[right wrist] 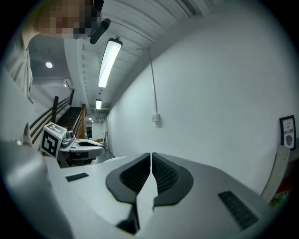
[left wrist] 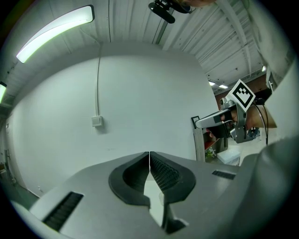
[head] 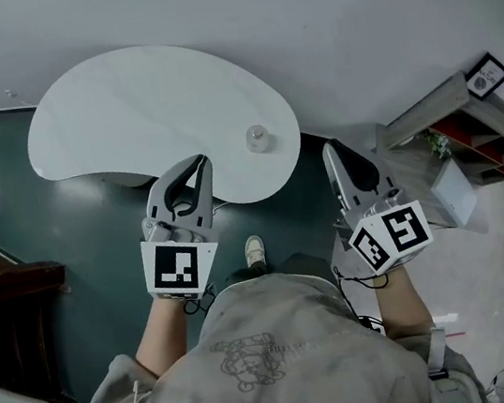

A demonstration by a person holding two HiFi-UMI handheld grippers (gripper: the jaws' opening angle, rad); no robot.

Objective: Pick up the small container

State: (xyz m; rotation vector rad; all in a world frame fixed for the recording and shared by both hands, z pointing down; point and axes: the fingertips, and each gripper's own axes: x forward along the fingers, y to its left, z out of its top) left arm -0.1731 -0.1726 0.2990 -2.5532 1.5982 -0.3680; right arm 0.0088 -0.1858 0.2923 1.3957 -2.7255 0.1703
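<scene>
The small container (head: 258, 137), clear with a round lid, stands near the right edge of a white kidney-shaped table (head: 124, 112). My left gripper (head: 200, 160) is held over the table's near edge, a little left of the container and short of it; its jaws are shut with nothing between them. My right gripper (head: 327, 147) hangs off the table's right end, beyond the container, also shut and empty. In the left gripper view the jaws (left wrist: 149, 154) meet against a white wall. The right gripper view shows the same for its jaws (right wrist: 151, 154).
A low shelf with red compartments (head: 482, 126), a framed picture (head: 486, 75) and a white box (head: 454, 192) stand on the right. Dark wooden furniture (head: 9, 282) sits at the left. The person's shoe (head: 254, 250) is just below the table edge.
</scene>
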